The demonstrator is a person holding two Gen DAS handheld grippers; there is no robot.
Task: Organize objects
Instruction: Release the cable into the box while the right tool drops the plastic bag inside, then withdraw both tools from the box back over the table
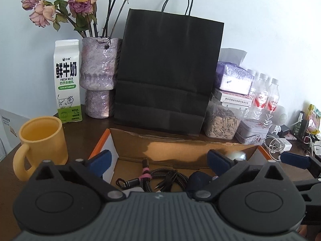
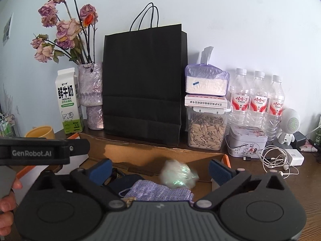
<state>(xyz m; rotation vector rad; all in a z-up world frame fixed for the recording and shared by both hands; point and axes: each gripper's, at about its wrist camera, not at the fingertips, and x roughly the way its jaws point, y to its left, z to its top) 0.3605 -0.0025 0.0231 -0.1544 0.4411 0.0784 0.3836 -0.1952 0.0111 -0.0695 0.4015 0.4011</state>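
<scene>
An open cardboard box (image 1: 180, 150) lies on the dark wooden table, right in front of both grippers. Inside it I see a coiled braided cable (image 1: 160, 177), a dark blue pouch (image 1: 197, 178) and a lilac woven pouch (image 2: 158, 190). A pale, crinkly, blurred bundle (image 2: 178, 173) is over the box between my right gripper's fingers, touching neither pad. My right gripper (image 2: 160, 166) is open. My left gripper (image 1: 158, 156) is open over the box's left half with nothing between its pads; its body (image 2: 40, 150) shows in the right wrist view.
A black paper bag (image 1: 168, 70) stands behind the box. Left of it are a vase of dried roses (image 1: 98, 78), a milk carton (image 1: 67, 80) and a yellow mug (image 1: 42, 142). Right are a seed jar (image 2: 206, 130), water bottles (image 2: 257, 100), a tin (image 2: 247, 142) and earphones (image 2: 274, 160).
</scene>
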